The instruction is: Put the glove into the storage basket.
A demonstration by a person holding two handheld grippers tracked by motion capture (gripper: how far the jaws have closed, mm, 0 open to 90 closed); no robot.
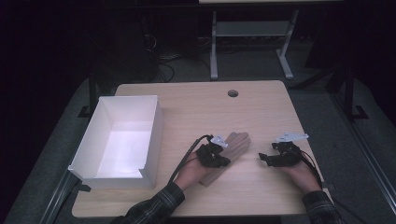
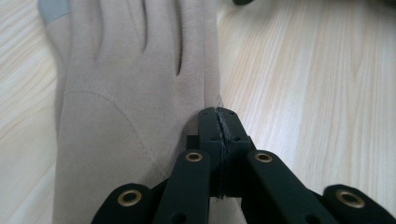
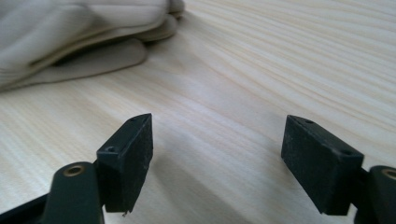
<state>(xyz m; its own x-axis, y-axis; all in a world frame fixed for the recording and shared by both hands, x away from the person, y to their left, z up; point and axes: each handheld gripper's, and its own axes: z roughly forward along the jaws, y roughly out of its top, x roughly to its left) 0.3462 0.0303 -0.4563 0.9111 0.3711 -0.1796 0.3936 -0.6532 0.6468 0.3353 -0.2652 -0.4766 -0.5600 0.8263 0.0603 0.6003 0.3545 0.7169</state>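
Observation:
A beige glove (image 1: 235, 148) lies flat on the wooden table (image 1: 187, 107), fingers pointing away from me. In the left gripper view the glove (image 2: 116, 116) has a grey patch on one fingertip. My left gripper (image 1: 215, 155) rests over its palm side, and its jaws (image 2: 218, 114) are pressed together on the glove's side edge. My right gripper (image 1: 264, 158) sits to the right of the glove, apart from it. Its jaws (image 3: 217, 163) stand wide open over bare wood, with the glove's fingers (image 3: 70, 42) farther off at the upper left.
A white open box (image 1: 154, 126) stands on the table's left side, nothing visible in it. A round cable hole (image 1: 233, 93) is near the far edge. Beyond the table are a dark floor, cables and a white frame (image 1: 214, 46).

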